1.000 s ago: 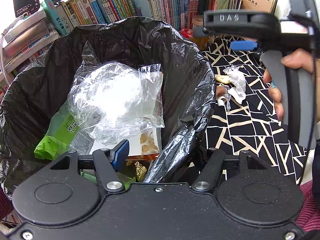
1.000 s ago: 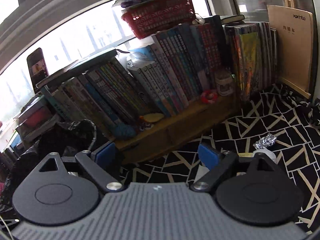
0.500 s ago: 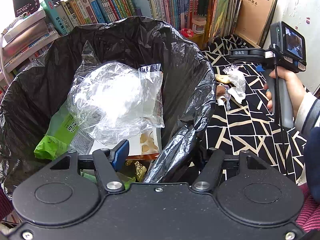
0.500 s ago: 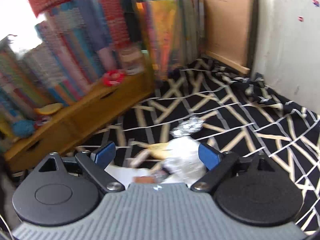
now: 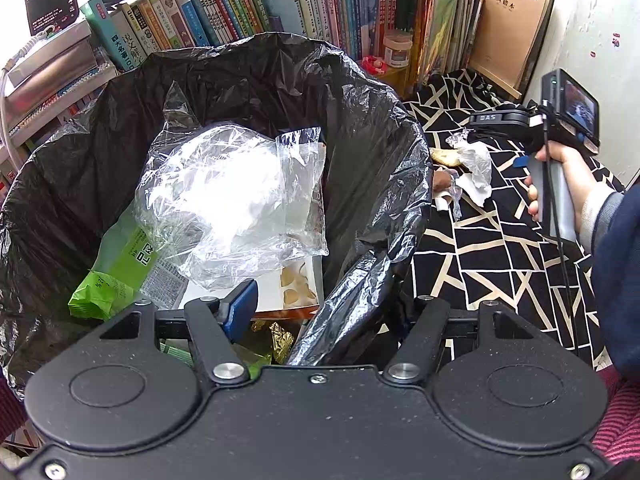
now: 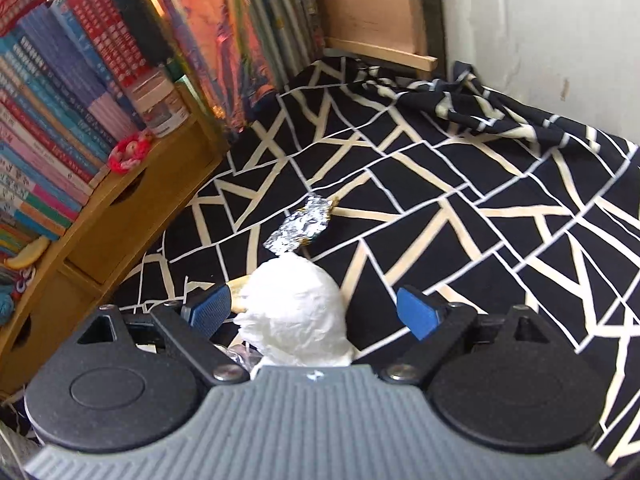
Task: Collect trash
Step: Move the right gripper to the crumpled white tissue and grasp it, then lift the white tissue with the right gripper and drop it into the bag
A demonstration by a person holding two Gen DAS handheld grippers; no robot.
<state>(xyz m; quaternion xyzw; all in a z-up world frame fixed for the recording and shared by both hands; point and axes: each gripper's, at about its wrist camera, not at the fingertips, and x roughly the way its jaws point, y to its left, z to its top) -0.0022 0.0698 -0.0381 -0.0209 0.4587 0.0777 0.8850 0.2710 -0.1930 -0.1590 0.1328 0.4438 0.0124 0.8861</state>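
Tongs on the left (image 5: 320, 312) grip the black bin bag's (image 5: 360, 296) near rim; right tongs (image 6: 316, 310) hang open around crumpled white tissue (image 6: 296, 320).

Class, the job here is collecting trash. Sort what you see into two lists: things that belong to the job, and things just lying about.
Belongs to the job:
black bin bag
crumpled white tissue
foil scrap
right hand-held gripper

Just lying about:
books
wooden drawer unit
small jar
patterned cloth
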